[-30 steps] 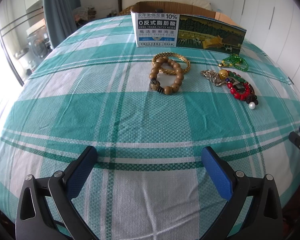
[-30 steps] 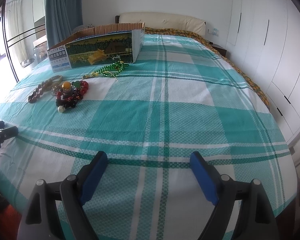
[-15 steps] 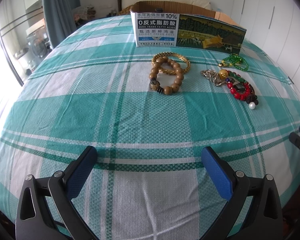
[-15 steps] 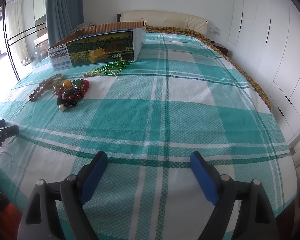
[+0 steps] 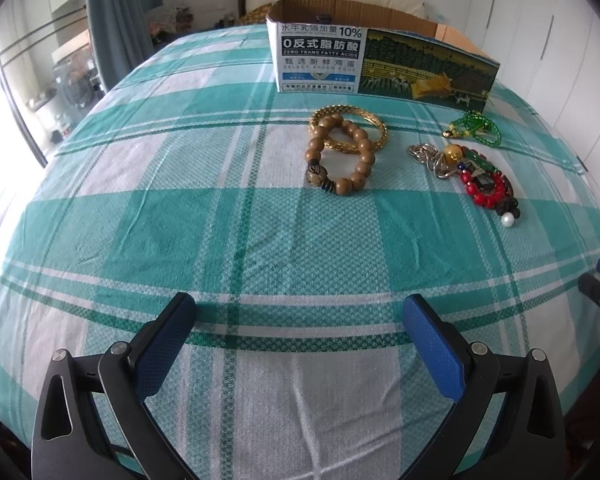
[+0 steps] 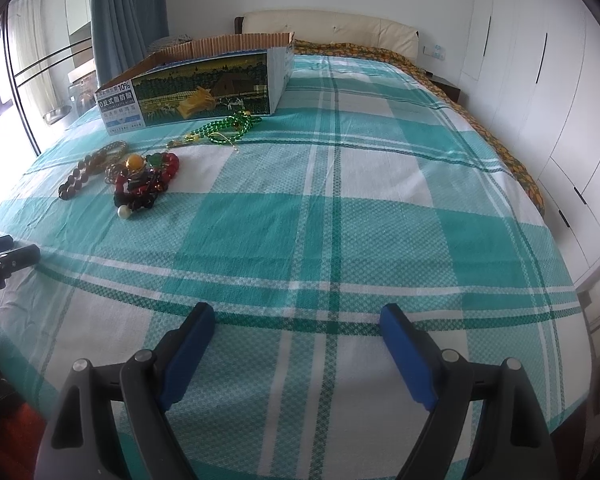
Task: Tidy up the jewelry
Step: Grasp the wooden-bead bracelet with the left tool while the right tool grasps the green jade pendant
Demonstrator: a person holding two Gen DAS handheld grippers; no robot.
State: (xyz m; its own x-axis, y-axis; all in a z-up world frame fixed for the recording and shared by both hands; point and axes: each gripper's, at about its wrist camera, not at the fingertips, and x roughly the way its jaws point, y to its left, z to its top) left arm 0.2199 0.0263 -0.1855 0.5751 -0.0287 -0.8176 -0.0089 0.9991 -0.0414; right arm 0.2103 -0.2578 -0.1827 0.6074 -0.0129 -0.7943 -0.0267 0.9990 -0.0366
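Right gripper drifted slightly; jewelry unmoved; both agape.

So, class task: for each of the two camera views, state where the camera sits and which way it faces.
Left wrist: behind the open left gripper, low over the plaid bed, facing the wooden bead bracelet and cardboard box.
Right wrist: behind the open right gripper, facing up the bed toward the headboard.
Shared: box, bracelet, red bead pile; each glimpses the other gripper.
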